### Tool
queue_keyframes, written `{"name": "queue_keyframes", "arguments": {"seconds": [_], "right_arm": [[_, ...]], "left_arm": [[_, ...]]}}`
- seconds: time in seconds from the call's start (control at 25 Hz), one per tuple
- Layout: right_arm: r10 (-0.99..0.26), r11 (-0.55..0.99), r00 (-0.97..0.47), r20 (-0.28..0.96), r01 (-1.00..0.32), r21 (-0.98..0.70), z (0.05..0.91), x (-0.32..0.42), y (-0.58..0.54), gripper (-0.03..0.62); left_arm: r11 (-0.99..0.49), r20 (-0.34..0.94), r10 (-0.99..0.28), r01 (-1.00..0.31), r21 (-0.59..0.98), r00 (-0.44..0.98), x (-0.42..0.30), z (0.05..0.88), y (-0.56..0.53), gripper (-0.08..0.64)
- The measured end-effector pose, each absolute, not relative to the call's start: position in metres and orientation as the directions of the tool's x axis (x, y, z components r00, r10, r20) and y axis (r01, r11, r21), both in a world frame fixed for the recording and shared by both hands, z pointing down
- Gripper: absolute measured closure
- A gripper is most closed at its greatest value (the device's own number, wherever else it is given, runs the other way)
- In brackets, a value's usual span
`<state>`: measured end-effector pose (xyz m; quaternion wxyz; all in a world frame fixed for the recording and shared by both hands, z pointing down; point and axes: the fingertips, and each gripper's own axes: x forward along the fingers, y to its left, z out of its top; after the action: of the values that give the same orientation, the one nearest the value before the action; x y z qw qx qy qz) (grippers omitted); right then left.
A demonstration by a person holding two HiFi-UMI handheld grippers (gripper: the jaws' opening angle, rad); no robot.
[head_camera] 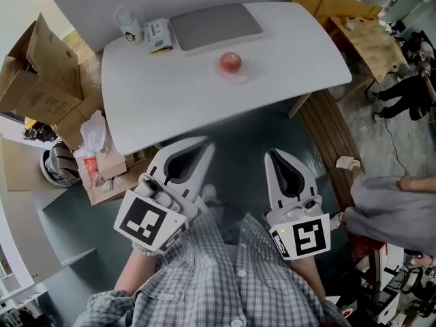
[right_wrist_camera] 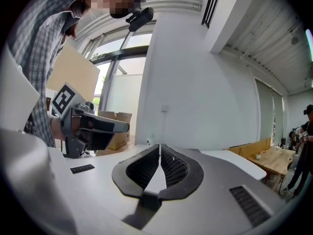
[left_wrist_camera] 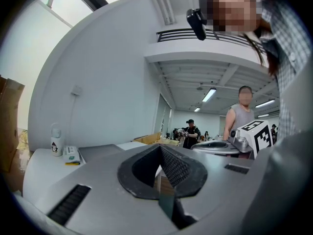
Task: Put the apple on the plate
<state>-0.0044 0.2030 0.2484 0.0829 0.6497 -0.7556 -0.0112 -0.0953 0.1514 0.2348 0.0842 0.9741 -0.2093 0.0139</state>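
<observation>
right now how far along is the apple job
Done: the apple already looks to sit on a small pale plate on the white table, though the plate's edge is faint in the head view.
In hand: nothing. The left tool and right tool are both shut and empty, short of the table.
Left: apparently nothing.

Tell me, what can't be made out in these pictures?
Apple: absent from both gripper views; left gripper and right gripper bodies block the tabletop.
Plate: head view, pale, mostly under the apple.
Box print: head view, too small.
Person at right: head view, cut by the edge.
</observation>
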Motion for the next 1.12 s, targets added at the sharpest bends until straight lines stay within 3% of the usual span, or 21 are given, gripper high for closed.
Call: {"name": "queue_keyframes", "arguments": {"seconds": [0.52,1.12], "right_arm": [[-0.989,0.125,-0.113,0.095,-0.982,0.144,0.247,0.002,0.139,0.565],[-0.977,0.204,-0.196,0.081,-0.973,0.104,0.253,0.056,0.06,0.565]], "left_arm": [[-0.908,0.05,-0.386,-0.389,0.153,0.921,-0.087,0.238,0.09,0.552],[-0.846,0.072,-0.512,-0.517,0.129,0.856,-0.055,0.238,0.023,0.552]]}}
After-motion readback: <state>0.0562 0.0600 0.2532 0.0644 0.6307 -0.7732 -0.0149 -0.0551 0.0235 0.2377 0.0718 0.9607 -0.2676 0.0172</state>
